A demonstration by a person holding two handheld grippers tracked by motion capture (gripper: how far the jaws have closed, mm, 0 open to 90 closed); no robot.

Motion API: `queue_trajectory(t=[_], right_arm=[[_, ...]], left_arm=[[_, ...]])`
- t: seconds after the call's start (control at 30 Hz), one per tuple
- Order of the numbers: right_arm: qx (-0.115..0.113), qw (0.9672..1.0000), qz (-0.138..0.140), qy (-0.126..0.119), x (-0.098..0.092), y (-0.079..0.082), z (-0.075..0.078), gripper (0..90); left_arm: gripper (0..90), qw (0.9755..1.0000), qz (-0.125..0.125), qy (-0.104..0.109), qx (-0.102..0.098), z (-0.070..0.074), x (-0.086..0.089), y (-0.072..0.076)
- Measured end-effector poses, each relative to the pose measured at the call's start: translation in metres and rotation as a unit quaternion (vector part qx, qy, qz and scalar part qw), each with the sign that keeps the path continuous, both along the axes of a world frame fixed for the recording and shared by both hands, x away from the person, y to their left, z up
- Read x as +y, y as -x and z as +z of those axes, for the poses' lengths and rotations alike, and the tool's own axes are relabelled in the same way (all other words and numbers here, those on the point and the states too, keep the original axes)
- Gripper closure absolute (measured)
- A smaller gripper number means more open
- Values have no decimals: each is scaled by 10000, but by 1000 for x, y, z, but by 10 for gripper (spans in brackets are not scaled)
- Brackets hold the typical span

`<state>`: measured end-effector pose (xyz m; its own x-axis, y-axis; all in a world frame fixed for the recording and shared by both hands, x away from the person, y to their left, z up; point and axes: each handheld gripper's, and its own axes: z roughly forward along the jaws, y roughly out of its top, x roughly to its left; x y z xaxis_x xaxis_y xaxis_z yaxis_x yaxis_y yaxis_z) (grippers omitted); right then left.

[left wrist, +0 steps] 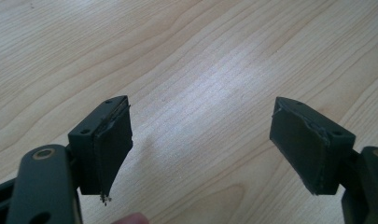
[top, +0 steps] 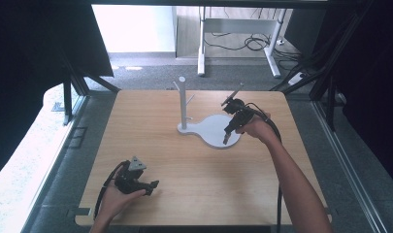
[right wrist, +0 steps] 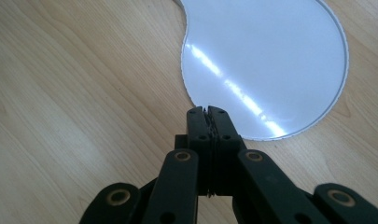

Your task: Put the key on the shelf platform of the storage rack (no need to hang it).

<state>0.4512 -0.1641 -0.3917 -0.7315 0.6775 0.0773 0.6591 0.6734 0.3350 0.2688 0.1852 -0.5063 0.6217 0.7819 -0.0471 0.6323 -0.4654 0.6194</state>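
Where glossy white base (right wrist: 266, 56) curves, woodgrain table (right wrist: 74, 93)

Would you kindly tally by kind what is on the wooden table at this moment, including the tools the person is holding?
White stands (a flat base with an upright post and pegs): 1, the stand
Hand-held grippers: 2, the left gripper with jaws apart and the right gripper with jaws pressed together over the stand's base
Total: 3
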Motion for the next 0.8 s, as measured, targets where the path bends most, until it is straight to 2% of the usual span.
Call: queue_trajectory(t=[0.57,0.8], right_arm=[[31,9999,-108,-19,2,-17,-3,892],[54,9998,-160,104,5,-26,-10,891]], left_arm=[[213,10000,-13,4,3,0,1,0],[214,10000,-5,18,-18,1,2,0]])
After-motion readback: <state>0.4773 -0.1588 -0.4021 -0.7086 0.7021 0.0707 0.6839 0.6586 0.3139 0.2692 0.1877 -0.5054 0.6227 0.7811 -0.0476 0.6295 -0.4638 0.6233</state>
